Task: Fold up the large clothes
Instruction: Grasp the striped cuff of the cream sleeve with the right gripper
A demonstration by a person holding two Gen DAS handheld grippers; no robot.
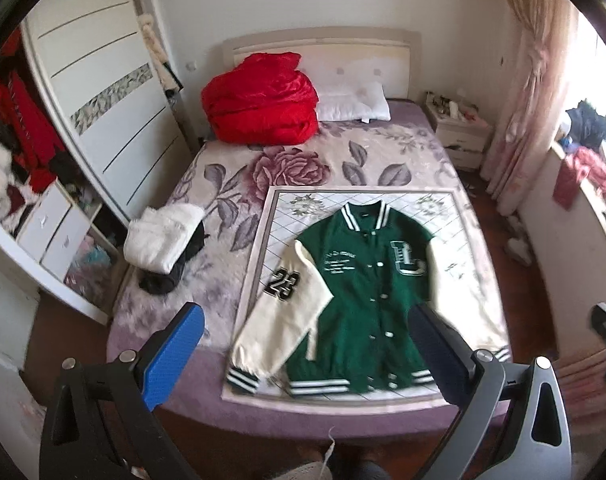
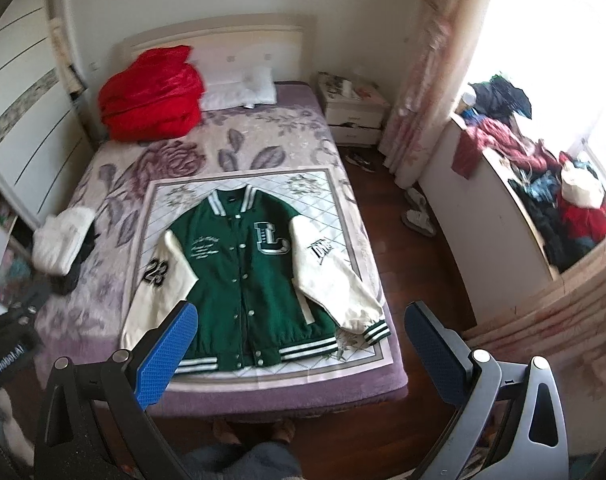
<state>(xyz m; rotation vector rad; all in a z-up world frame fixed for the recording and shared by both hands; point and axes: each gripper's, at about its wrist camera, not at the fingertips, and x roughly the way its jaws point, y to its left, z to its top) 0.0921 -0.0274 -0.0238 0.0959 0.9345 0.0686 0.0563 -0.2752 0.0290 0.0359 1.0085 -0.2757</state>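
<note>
A green varsity jacket with cream sleeves lies face up and buttoned on a quilted mat at the foot of the bed, collar toward 12 o'clock and striped hem toward 6 o'clock. Both sleeves slant outward and down from the shoulders, cuffs near the hem. The left gripper hangs above the near edge of the bed with its blue pads spread wide, holding nothing. The right gripper is likewise wide apart and empty above the hem. At 9 o'clock from the jacket, a white fluffy garment rests on dark clothing. A red quilt and a white pillow sit by the headboard at 12 o'clock.
</note>
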